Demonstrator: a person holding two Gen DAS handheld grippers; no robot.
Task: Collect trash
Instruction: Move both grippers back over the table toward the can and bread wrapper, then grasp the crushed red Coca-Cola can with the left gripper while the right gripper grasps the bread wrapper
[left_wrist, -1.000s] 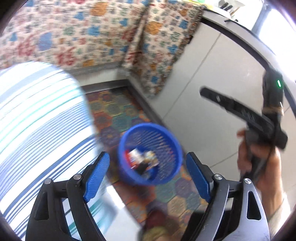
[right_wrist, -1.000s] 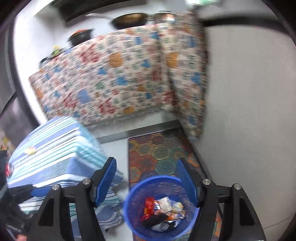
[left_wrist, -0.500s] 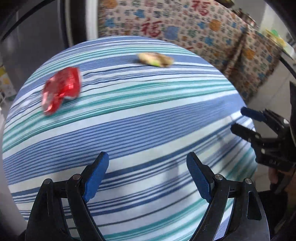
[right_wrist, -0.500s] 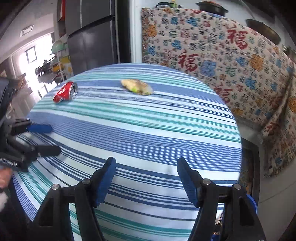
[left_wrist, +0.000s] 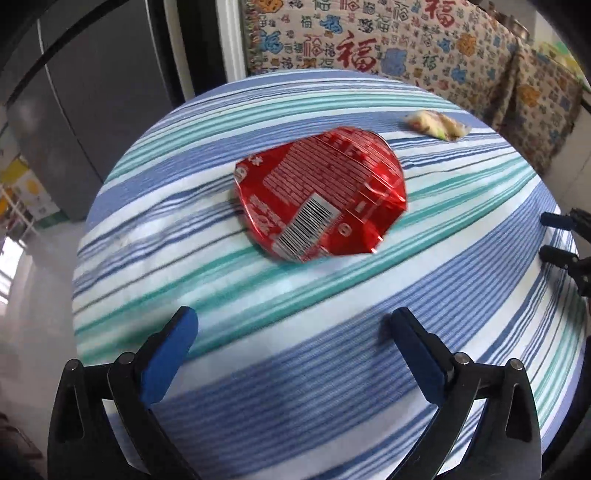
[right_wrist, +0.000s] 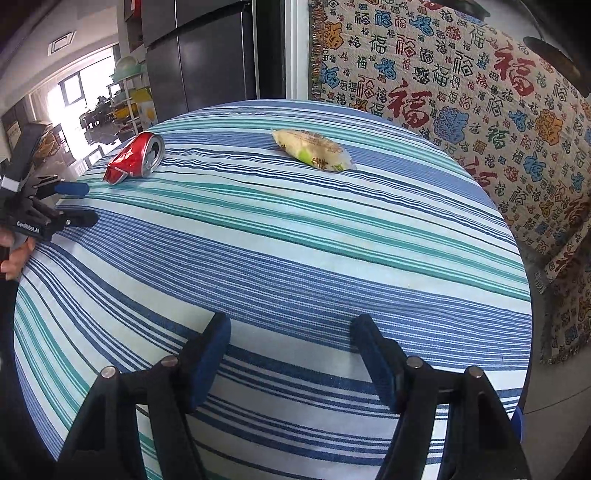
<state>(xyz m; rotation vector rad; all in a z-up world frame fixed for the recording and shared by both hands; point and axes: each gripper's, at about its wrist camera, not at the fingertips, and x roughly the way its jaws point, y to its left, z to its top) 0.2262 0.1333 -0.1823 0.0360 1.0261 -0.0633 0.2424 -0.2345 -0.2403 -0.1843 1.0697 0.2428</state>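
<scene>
A crushed red can (left_wrist: 320, 195) lies on the round striped table (left_wrist: 258, 332), just ahead of my open, empty left gripper (left_wrist: 291, 339). The can also shows in the right wrist view (right_wrist: 135, 157) at the table's far left. A yellow-green snack wrapper (right_wrist: 312, 149) lies on the far middle of the table, and it shows in the left wrist view (left_wrist: 436, 124) at the far right. My right gripper (right_wrist: 290, 345) is open and empty over the table's near edge, well short of the wrapper. The left gripper shows in the right wrist view (right_wrist: 74, 203) beside the can.
A patterned cloth (right_wrist: 461, 85) covers the counter behind and right of the table. A dark fridge (right_wrist: 207, 55) stands behind the table on the left. The right gripper's fingers (left_wrist: 557, 254) show at the right edge of the left wrist view.
Both grippers swung up from the blue trash basket on the floor to the table. The left gripper has since closed in on the red can; the right one has moved little.
</scene>
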